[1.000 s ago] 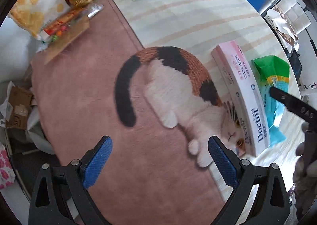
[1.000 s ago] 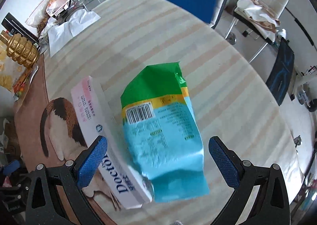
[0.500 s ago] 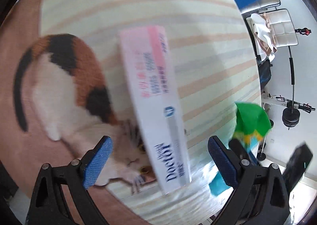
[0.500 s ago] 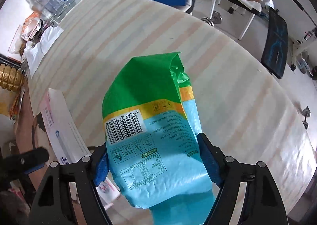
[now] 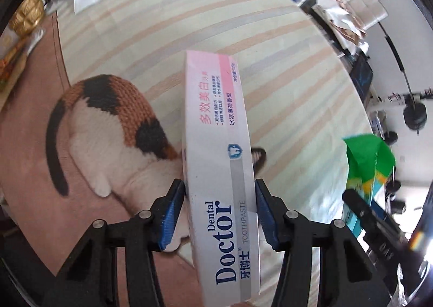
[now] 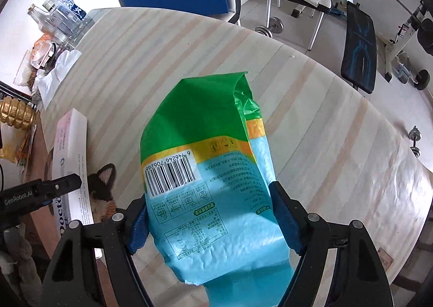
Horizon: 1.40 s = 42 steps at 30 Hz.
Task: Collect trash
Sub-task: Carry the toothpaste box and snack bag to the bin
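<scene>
Whereas both tools stood wide open a second ago, the left gripper [image 5: 219, 212] is now clamped on the toothpaste box [image 5: 219, 171] and the right gripper [image 6: 211, 225] on the green-and-blue packet [image 6: 208, 171]. Both items appear lifted off the striped tablecloth [image 6: 324, 117], box left of packet. Judgement: pickup complete; transfer to a bin remains.

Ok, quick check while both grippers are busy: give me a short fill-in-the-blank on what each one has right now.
1. The left gripper is shut on the ____ box.
2. The right gripper is shut on a plastic bag whose top part is ____.
3. The mat beside the striped tablecloth shows a picture of a ____.

Missing words: toothpaste; green; cat
</scene>
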Motion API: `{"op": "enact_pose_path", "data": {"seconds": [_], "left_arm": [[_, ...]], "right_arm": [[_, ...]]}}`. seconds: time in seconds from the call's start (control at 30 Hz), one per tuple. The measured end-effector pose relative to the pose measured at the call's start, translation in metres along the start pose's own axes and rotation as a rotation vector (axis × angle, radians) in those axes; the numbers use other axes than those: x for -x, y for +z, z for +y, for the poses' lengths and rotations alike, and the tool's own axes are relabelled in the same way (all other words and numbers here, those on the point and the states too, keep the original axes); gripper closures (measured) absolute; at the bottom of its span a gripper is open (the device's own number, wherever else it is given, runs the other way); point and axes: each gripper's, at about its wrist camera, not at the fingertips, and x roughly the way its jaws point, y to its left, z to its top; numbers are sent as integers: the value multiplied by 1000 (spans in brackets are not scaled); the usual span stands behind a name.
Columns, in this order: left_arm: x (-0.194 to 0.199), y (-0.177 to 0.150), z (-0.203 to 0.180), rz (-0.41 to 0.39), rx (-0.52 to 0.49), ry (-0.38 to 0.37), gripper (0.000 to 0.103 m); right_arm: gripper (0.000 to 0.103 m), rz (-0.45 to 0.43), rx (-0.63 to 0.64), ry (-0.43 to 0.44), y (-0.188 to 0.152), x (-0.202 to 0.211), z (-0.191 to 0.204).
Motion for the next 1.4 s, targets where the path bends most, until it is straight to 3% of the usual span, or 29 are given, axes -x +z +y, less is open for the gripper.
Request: {"op": "enact_pose_path", "data": {"seconds": [0.2,0.4,0.47,0.67,0.87,1.03,1.17,1.3,1.4], "left_arm": [[58,-56,24,-70,-129,-38,54],[105,-118,66,-107,-199,-93,54],[114,-136,76,-122,-216,-114,54],[141,-213,151,-142,-225,-202,54],[145,-303,249,-82,-255,-216,54],[99,-358,314,44,-233,-184,54],[23,-380,347,139,-224,-168,54],[-88,-383,376,238,-170,-164,54],[-158,-377,382,270,-171,-173,54]], "right_arm": [[23,-62,-11,54,-39,42,24],[23,-106,-59,121,-114,91,55],[23,-118,-81,143,-150,106,69],[23,-143,-156,212,-278,137,129],[23,-107,-267,264,-434,128,194],[23,1,-334,285,-551,73,238],[23,106,-380,298,-620,-3,255],[23,167,-414,271,-662,-97,260],[23,183,-421,234,-677,-170,254]]}}
